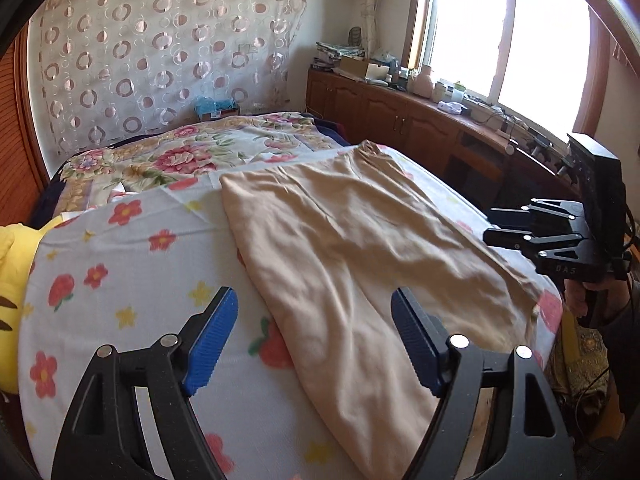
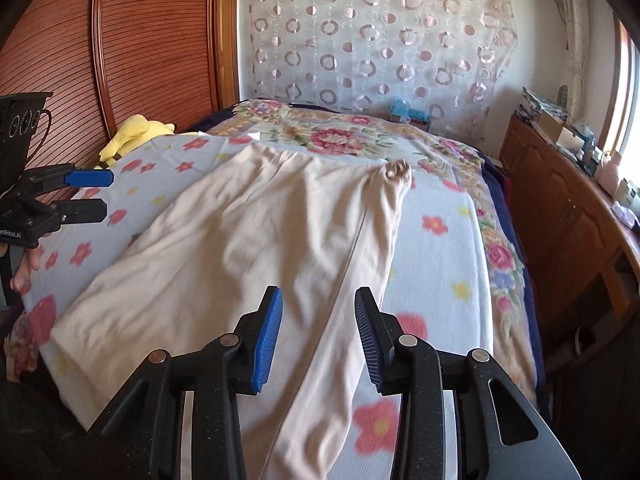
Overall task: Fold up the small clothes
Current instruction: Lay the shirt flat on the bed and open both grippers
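Note:
A pair of beige pants [image 1: 340,248] lies spread flat on the bed, waistband toward the far end and legs toward me; it also shows in the right wrist view [image 2: 256,240]. My left gripper [image 1: 314,320] is open and empty, hovering over the end of one pant leg. My right gripper [image 2: 318,312] is open and empty above the other leg. Each gripper shows in the other's view: the right gripper [image 1: 496,224] at the right edge, the left gripper [image 2: 106,194] at the left edge, both off the cloth.
The bed carries a pale flowered blanket [image 1: 132,280] over a floral sheet [image 2: 352,136]. A yellow plush toy [image 2: 136,132] lies by the wooden headboard [image 2: 132,40]. A wooden cabinet [image 1: 400,116] with clutter runs under the window [image 1: 508,32].

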`<state>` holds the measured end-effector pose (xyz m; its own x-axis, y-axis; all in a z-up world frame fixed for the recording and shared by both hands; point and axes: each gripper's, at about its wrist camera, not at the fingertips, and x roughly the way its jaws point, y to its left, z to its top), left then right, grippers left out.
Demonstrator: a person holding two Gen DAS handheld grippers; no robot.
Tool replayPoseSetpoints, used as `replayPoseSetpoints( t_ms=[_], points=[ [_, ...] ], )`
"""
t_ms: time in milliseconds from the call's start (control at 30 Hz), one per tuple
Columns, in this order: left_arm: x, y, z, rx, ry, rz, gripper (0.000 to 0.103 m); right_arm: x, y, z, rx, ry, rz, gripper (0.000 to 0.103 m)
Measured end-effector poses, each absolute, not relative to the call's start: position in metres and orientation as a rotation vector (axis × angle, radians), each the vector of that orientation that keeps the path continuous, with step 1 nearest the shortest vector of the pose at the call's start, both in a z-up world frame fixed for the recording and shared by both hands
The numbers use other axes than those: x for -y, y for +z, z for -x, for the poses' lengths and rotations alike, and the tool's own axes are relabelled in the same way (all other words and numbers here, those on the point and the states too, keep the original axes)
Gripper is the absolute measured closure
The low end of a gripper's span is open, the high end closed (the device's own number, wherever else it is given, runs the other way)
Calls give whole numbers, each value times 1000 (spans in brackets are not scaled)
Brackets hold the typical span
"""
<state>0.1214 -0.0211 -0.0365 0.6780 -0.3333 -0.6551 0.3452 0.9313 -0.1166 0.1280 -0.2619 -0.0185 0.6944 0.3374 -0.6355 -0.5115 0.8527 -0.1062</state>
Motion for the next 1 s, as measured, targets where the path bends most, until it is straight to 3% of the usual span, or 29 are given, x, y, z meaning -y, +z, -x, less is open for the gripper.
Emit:
replayPoseSetpoints(
  t_ms=[567,633,700,733,1000],
  points=[
    [19,-73,-66,-804,-352,21,23,313,-31,-62,-746,443,77,64],
    [18,-74,-64,-808,-356,28,23,311,-31,-62,-739,448,80,69],
    [20,-75,-63,-810,-358,26,23,310,-28,-58,-726,478,73,95],
    [21,-75,-62,-811,-358,26,23,304,-26,-59,-716,485,75,100],
    [24,-76,-58,-806,-365,28,23,314,-20,-37,-690,469,89,101]
  ],
)
